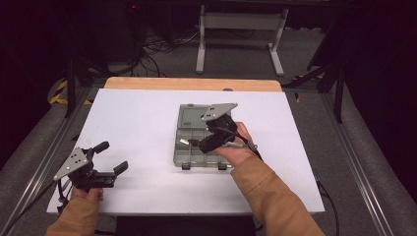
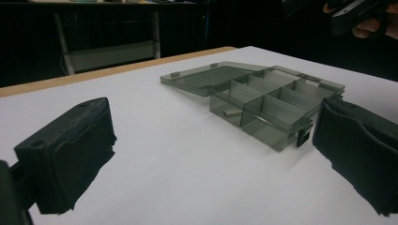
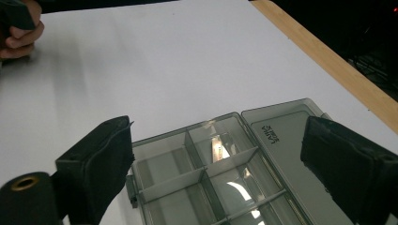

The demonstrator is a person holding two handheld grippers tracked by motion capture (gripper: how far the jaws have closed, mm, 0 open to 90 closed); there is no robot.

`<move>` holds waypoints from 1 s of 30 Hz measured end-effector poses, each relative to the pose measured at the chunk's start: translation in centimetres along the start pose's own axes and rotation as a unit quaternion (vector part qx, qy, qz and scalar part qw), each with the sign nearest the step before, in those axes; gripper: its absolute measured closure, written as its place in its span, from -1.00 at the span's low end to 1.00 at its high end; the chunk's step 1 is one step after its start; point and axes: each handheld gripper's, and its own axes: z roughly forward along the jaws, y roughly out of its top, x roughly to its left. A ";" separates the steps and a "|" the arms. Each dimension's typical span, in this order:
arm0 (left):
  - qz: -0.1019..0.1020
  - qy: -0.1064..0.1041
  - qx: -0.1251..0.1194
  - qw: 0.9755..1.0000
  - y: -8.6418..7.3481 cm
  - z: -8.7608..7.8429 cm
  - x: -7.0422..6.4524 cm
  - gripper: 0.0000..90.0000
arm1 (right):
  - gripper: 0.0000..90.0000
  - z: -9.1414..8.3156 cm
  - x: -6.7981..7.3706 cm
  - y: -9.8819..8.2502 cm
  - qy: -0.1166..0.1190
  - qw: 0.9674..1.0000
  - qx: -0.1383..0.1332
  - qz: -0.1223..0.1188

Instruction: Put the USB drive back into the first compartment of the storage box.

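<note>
White tabletop (image 1: pixel 142 128) on a wooden board, dark room behind with cables and a metal stand on the floor. Nearest, bottom left in the high view – left gripper (image 1: pixel 115 158) sitting low over the table's near left corner, jaws spread wide, nothing between them. Well apart from everything else. Further in, right gripper (image 1: pixel 189 142) up over the near half of the box, jaws also wide and gripping nothing – just a view straight down into the compartments between them. Beyond that, smoky see-through plastic box (image 1: pixel 189 132) roughly mid-table, lid flipped open and lying flat on the far side. Inside, divided compartments, and a small flat metal piece (image 3: pixel 219 148) lying in one of them, close to the lid hinge. Same piece visible from the left gripper view, resting on the compartment floor.
</note>
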 end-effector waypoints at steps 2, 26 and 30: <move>0.000 0.000 0.000 1.000 0.0 0.0 0.0 -0.99 | -0.82 -0.6 0.2 -0.2 -0.004 1.000 -0.005 -0.004; -0.001 0.000 0.002 1.000 0.0 0.2 0.0 -0.99 | -0.94 -6.7 1.1 -5.2 -0.045 0.994 -0.094 0.013; -0.001 0.001 0.002 1.000 0.0 0.1 0.0 -0.99 | -0.94 -7.5 1.2 -6.7 -0.063 0.991 -0.114 0.019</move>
